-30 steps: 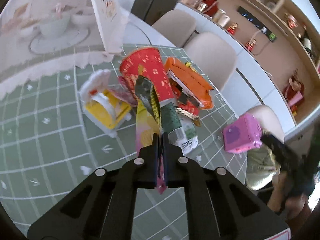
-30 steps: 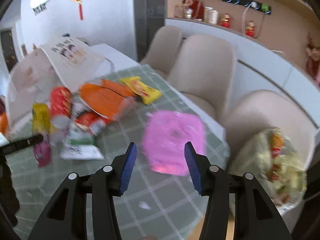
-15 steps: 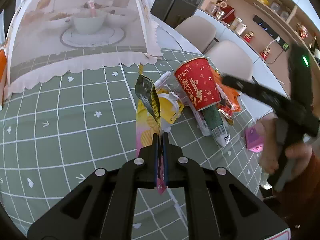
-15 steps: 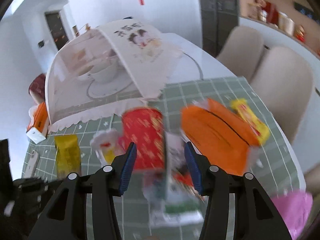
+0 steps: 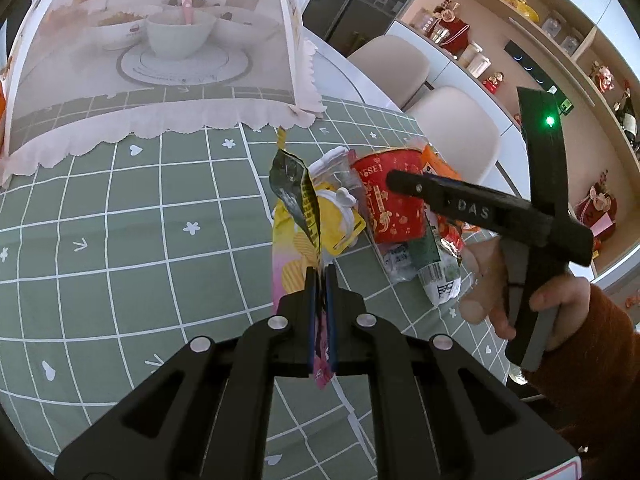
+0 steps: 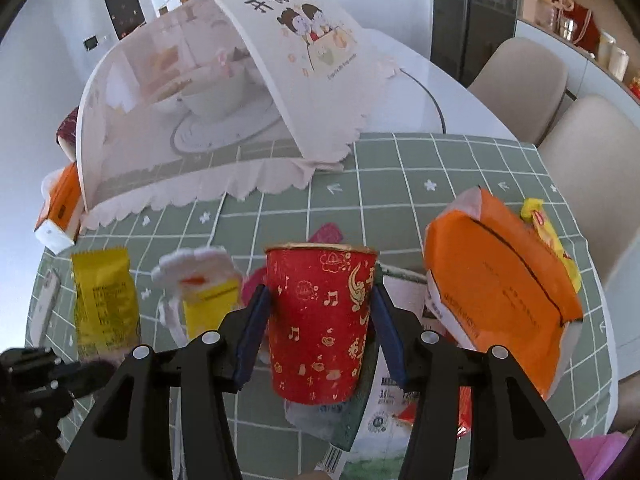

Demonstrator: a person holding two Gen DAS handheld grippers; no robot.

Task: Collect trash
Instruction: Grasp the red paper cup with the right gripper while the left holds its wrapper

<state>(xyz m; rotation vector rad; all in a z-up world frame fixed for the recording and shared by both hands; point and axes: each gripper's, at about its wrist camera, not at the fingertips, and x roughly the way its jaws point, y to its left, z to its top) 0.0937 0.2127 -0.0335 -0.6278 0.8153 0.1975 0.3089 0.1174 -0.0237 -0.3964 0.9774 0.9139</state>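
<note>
My left gripper (image 5: 320, 280) is shut on a torn yellow and pink snack wrapper (image 5: 298, 216) and holds it above the green checked tablecloth (image 5: 120, 240). A red paper cup (image 6: 320, 320) stands in the trash pile, between the open blue pads (image 6: 254, 328) of my right gripper (image 6: 320, 332), which straddles it. The cup (image 5: 390, 196) and right gripper (image 5: 400, 180) also show in the left wrist view. Around the cup lie an orange bag (image 6: 496, 292), a yellow packet (image 6: 104, 296), a yellow and white carton (image 6: 200, 292) and a green and white wrapper (image 6: 372, 412).
A pink mesh food cover (image 6: 208, 100) over bowls stands at the back of the table. An orange box (image 6: 60, 208) lies at its left. Beige chairs (image 6: 592, 160) stand along the right table edge. A pink object (image 6: 600, 456) shows at the lower right.
My right gripper swung from the pink object over to the trash pile and now straddles the red cup. My left gripper kept its hold on the wrapper and drew back a little.
</note>
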